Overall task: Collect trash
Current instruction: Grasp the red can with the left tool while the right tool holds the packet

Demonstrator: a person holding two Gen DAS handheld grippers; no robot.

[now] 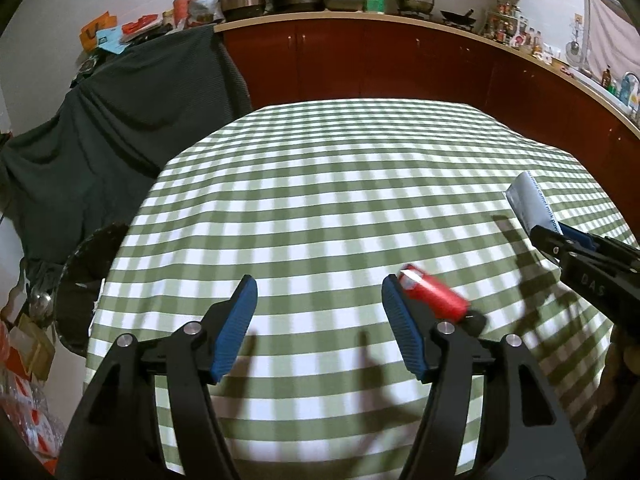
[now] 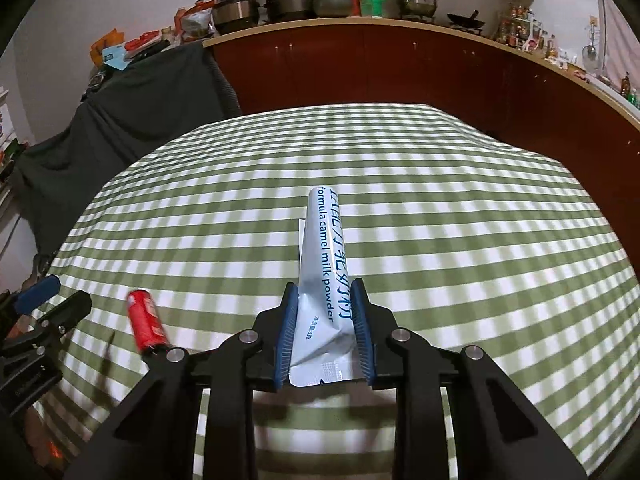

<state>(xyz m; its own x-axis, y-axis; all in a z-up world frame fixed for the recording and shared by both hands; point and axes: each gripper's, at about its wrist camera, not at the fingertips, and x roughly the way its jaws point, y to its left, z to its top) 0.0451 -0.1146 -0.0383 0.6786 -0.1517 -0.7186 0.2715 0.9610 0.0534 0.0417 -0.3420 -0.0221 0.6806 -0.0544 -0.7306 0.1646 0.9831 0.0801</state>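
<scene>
The right gripper (image 2: 324, 336) already holds the milk powder packet (image 2: 325, 264); the left gripper (image 1: 319, 328) is wide and empty, the red can (image 1: 434, 294) left on the table (image 1: 320, 184).

The white sachet (image 2: 325, 264), at the centre of the right wrist view, reads "formula camel milk powder" in blue, beside larger blue Chinese characters. At the right edge of the left wrist view, the right gripper (image 1: 545, 229) body bears "DAS".
</scene>
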